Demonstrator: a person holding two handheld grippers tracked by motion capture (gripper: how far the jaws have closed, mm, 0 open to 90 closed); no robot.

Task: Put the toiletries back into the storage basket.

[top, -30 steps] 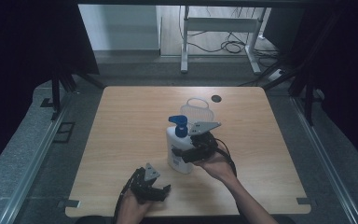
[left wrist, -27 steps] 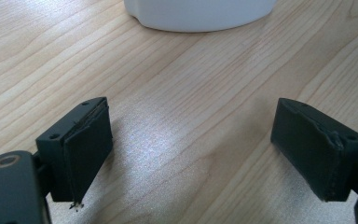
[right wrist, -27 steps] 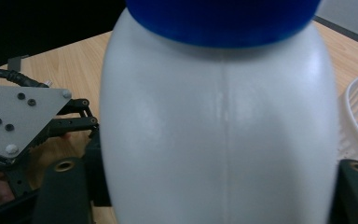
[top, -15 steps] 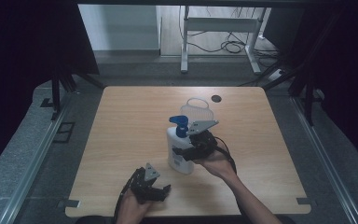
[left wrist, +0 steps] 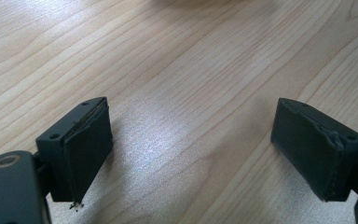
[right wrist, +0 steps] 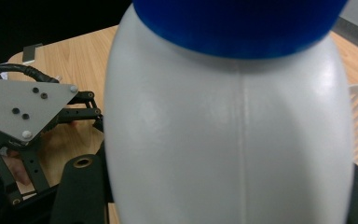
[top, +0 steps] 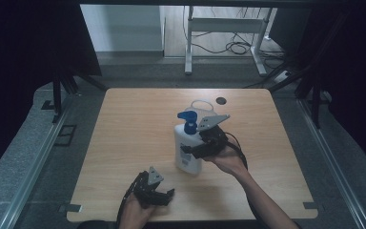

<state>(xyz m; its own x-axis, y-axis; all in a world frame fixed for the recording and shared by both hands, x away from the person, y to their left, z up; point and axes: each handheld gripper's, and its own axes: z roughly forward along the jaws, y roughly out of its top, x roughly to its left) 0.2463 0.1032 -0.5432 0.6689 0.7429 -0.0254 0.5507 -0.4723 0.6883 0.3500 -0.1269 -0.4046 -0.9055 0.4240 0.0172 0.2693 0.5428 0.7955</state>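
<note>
Gripping white bottle (top: 187, 151) with right tongs (top: 190, 150), left tongs (left wrist: 191, 154) wide open

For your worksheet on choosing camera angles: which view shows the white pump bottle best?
The high view: the whole white pump bottle stands upright on the table with its blue pump on top, the right tongs at its side. The right gripper view gives a close-up of its body and blue collar. The left gripper view shows bare wood.

One white pump bottle (top: 188, 151), two hand-held grippers, perhaps one clear container (top: 201, 106).
</note>
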